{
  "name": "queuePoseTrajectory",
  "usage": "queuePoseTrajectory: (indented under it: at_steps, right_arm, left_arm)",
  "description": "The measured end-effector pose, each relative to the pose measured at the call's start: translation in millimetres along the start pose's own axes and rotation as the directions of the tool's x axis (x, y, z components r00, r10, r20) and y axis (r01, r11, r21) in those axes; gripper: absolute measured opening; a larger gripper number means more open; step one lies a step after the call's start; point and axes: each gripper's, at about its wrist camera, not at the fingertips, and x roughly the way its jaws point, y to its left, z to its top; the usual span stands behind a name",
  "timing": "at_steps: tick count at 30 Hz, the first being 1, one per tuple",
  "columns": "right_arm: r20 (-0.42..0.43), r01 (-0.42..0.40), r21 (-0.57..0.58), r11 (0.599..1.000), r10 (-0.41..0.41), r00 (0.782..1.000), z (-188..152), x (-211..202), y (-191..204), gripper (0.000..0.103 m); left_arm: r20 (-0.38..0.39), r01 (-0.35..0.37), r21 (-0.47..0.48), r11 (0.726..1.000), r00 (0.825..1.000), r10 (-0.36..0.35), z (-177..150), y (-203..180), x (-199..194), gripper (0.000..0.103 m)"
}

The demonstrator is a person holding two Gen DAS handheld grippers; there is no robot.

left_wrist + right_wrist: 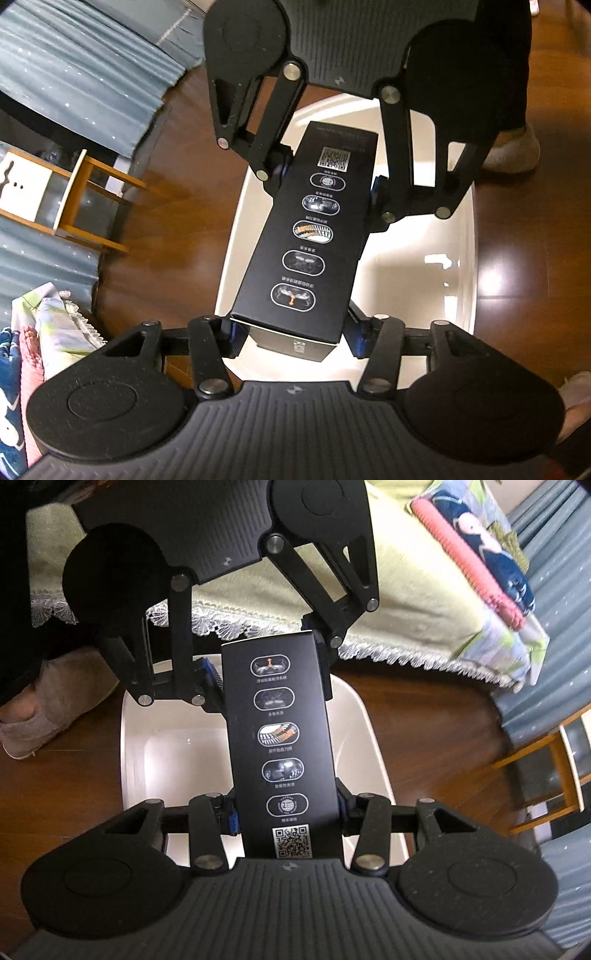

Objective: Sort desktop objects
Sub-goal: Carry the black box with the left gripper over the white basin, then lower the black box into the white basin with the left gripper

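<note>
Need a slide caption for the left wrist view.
Both grippers, left and right, hold a black box over a white bin.

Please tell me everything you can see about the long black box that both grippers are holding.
The black box is long, rectangular, apparently matte cardboard. Its top face carries a white QR code and a column of five oval icons with small captions. It lies roughly level, held above the white bin, which stands on a wooden floor. The left gripper clamps one end, the right gripper the QR-code end; the fingers press its long sides.
</note>
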Motion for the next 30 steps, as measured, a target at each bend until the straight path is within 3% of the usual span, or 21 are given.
queuePoseTrajectory:
  at_steps: [10,14,17,24,30]
  right_arm:
    - [-0.063,-0.027,0.085,0.996,0.032,0.997,13.6,27.0,-10.0,0.040]
    - [-0.103,-0.046,0.258,0.965,0.075,0.992,13.6,37.5,-23.6,0.040]
    - [-0.127,-0.059,0.407,0.911,0.120,0.985,11.9,48.1,-36.8,0.040]
    - [-0.170,-0.056,0.622,0.781,0.204,0.964,2.0,79.5,-54.7,0.040]
    - [-0.112,-0.086,0.836,0.542,0.322,0.940,-17.3,92.1,-69.0,0.039]
  left_arm:
    - [-0.071,-0.038,-0.138,0.990,0.997,0.029,-34.5,9.9,-3.9,0.057]
    - [-0.107,-0.072,-0.235,0.969,0.993,0.048,-45.7,19.1,-11.6,0.057]
    - [-0.140,-0.099,-0.300,0.949,0.988,0.059,-50.2,26.7,-15.9,0.057]
    - [-0.179,-0.115,-0.416,0.902,0.983,0.043,-52.2,45.8,-21.9,0.057]
    - [-0.186,-0.085,-0.436,0.896,0.983,0.002,-50.4,46.5,-15.8,0.057]
